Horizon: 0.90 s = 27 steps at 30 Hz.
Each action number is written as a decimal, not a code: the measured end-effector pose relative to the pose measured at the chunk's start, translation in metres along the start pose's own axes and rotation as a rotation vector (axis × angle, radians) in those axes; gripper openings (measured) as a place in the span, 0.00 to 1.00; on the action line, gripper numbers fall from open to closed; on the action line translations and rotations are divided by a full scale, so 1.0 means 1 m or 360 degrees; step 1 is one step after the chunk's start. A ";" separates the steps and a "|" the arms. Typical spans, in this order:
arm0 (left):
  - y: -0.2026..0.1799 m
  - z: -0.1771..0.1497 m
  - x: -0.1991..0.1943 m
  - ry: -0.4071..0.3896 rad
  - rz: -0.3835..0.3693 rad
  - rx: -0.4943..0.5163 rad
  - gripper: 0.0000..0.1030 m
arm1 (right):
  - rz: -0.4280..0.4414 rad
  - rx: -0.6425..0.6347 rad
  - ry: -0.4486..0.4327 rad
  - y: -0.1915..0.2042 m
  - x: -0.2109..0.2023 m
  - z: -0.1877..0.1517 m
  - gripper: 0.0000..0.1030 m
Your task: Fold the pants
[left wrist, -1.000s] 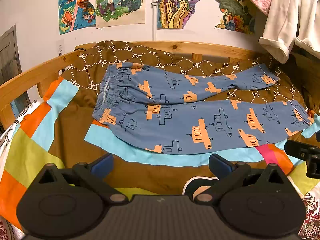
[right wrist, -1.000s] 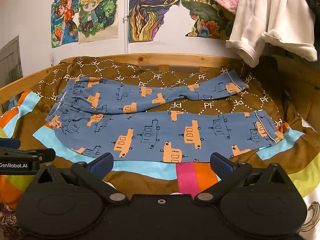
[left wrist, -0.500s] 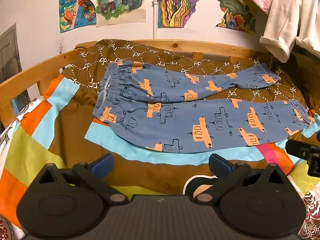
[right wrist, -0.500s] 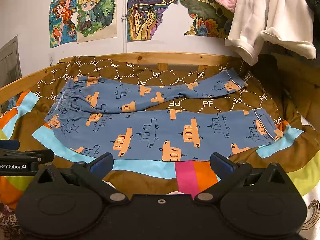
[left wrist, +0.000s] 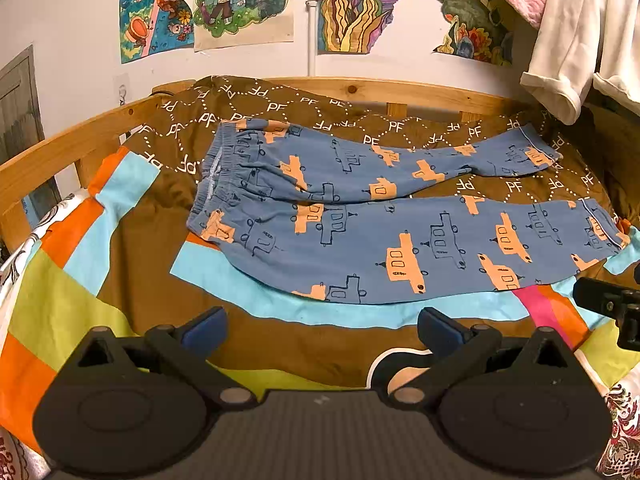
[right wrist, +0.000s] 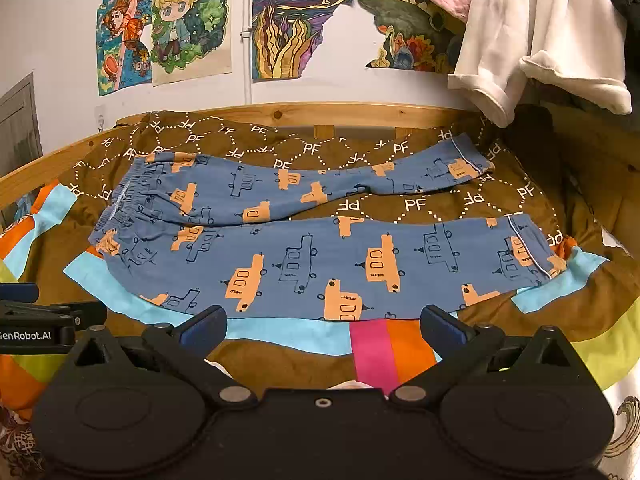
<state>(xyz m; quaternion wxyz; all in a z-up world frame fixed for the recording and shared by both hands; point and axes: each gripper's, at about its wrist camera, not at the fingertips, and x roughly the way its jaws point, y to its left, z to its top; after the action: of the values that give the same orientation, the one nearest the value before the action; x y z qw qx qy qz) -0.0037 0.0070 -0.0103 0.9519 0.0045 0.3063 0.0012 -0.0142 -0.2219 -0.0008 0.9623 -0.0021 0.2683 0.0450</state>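
Note:
Blue pants (left wrist: 360, 216) (right wrist: 320, 256) printed with orange and outlined cars lie flat on the bed, waistband at the left, both legs stretching right and spread apart. My left gripper (left wrist: 320, 326) hovers open before the pants' near edge, empty. My right gripper (right wrist: 324, 324) is open too, its blue-padded fingertips just short of the near leg's lower edge, holding nothing. The right gripper's tip (left wrist: 608, 304) shows at the right edge of the left wrist view; the left gripper's side (right wrist: 36, 320) appears at the left of the right wrist view.
A patchwork blanket (left wrist: 100, 248) (right wrist: 520, 196) in brown, cyan, orange and green covers the bed. A wooden bed frame (left wrist: 60, 152) (right wrist: 320, 114) rings the far and left sides. White and pink garments (right wrist: 532, 36) hang at upper right; posters (left wrist: 240, 0) cover the wall.
Both views have shifted slightly closer to the pants. The pants lie as before and both grippers stay open.

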 end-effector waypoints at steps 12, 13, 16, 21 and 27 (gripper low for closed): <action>0.003 -0.006 0.003 0.0019 0.0004 -0.0007 1.00 | 0.0004 0.0002 0.0009 -0.001 0.001 -0.001 0.99; 0.004 -0.006 0.003 0.0023 0.0003 -0.0008 1.00 | 0.0005 0.0003 0.0011 -0.001 0.002 -0.003 0.99; 0.003 -0.001 0.004 0.0065 -0.0002 -0.0020 1.00 | 0.0006 0.0005 0.0027 -0.001 0.003 -0.004 0.99; 0.001 0.006 0.013 0.0141 0.0015 -0.0012 1.00 | -0.0022 0.0003 0.0143 0.002 0.012 0.002 0.99; 0.002 0.027 0.021 0.0159 -0.0003 0.0066 1.00 | -0.0013 -0.0012 0.0220 0.004 0.023 0.011 0.99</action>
<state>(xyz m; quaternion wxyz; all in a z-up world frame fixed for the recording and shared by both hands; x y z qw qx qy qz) 0.0292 0.0092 -0.0010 0.9351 0.0241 0.3534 -0.0057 0.0111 -0.2154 -0.0032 0.9416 -0.0100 0.3339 0.0417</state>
